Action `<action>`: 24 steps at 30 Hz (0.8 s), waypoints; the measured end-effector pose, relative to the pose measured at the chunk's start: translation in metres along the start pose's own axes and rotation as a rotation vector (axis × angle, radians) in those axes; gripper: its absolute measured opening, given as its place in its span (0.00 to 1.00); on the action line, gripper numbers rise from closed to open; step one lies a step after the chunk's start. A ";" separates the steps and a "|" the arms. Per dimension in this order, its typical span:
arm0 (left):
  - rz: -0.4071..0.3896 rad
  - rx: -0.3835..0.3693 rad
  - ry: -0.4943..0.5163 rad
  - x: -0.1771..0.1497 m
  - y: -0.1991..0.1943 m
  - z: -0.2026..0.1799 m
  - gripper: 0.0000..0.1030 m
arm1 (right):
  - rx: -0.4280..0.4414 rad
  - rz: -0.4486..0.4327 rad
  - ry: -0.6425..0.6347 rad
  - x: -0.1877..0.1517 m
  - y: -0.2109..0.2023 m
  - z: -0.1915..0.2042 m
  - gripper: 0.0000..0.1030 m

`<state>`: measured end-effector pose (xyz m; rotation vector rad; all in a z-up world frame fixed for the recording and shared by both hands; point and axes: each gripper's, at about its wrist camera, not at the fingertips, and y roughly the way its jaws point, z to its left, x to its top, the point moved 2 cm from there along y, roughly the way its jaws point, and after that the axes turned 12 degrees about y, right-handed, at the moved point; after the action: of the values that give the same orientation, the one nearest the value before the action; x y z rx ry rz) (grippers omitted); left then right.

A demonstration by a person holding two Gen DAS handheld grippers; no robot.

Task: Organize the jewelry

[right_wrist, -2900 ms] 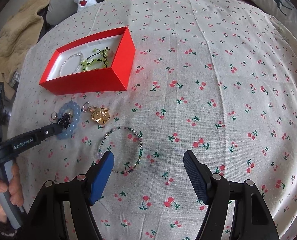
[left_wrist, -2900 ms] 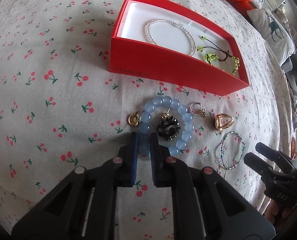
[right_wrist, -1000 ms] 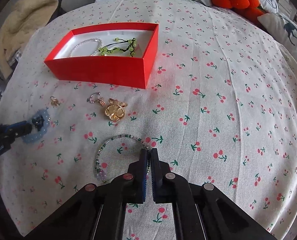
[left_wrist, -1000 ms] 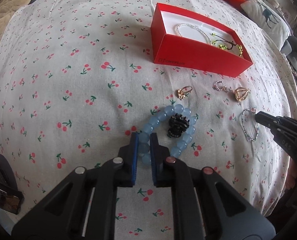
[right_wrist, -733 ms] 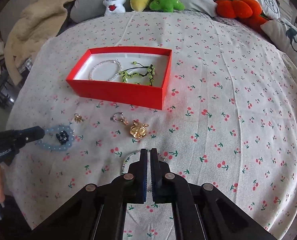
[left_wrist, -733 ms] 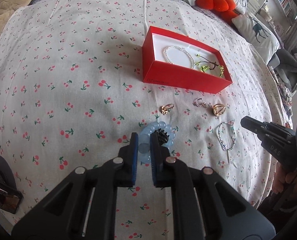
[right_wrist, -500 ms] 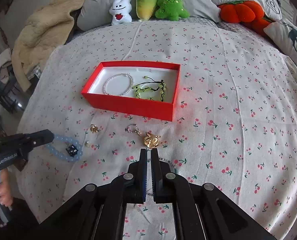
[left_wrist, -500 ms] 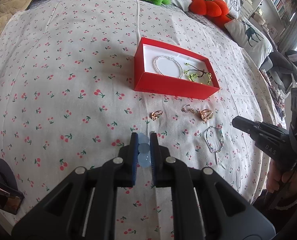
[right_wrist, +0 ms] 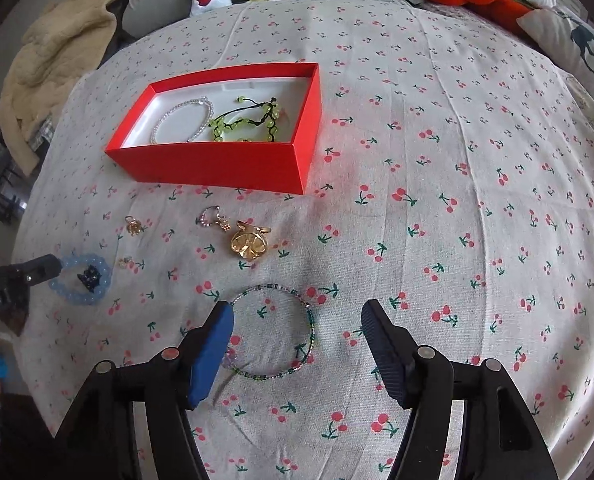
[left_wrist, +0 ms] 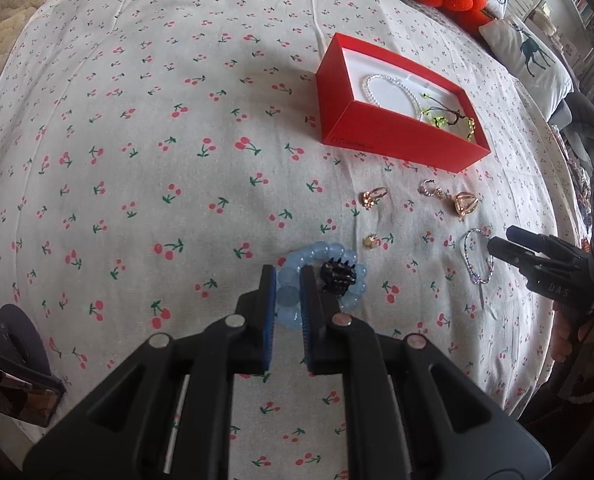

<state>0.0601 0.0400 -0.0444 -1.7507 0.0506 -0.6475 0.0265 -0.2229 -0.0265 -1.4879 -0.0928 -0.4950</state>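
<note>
My left gripper (left_wrist: 287,280) has its jaws pinched on the blue bead bracelet (left_wrist: 321,280), whose loop bulges out past my tips with a black claw clip (left_wrist: 338,276) inside it, just right of them. Beyond, to the right, a small gold stud (left_wrist: 371,241) lies on the cherry-print bedspread (left_wrist: 137,140), then a gold ring (left_wrist: 373,197), a hoop earring (left_wrist: 431,190) and a gold charm (left_wrist: 465,203). Farthest stands the red box (left_wrist: 397,136).

My right gripper (right_wrist: 297,320) is opening its jaws; they stand spread on either side of the thin beaded bracelet (right_wrist: 275,330), which lies flat on the bedspread between them, its near left edge hidden behind my left pad (right_wrist: 211,354), so I cannot tell if that touches. Further on, the box holds a white pearl bracelet (right_wrist: 181,119) and a green bead bracelet (right_wrist: 247,120).
</note>
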 end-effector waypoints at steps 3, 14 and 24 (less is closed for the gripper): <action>0.019 0.016 0.005 -0.002 0.006 0.005 0.17 | -0.043 0.013 -0.015 0.000 0.013 -0.001 0.51; 0.062 0.095 0.093 -0.011 0.026 -0.005 0.24 | -0.160 -0.089 -0.183 -0.013 0.025 0.019 0.06; -0.014 0.014 0.023 -0.002 -0.004 -0.006 0.12 | -0.046 -0.063 -0.106 -0.001 -0.003 0.021 0.04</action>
<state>0.0551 0.0364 -0.0409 -1.7320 0.0491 -0.6768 0.0297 -0.2029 -0.0220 -1.5597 -0.2134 -0.4718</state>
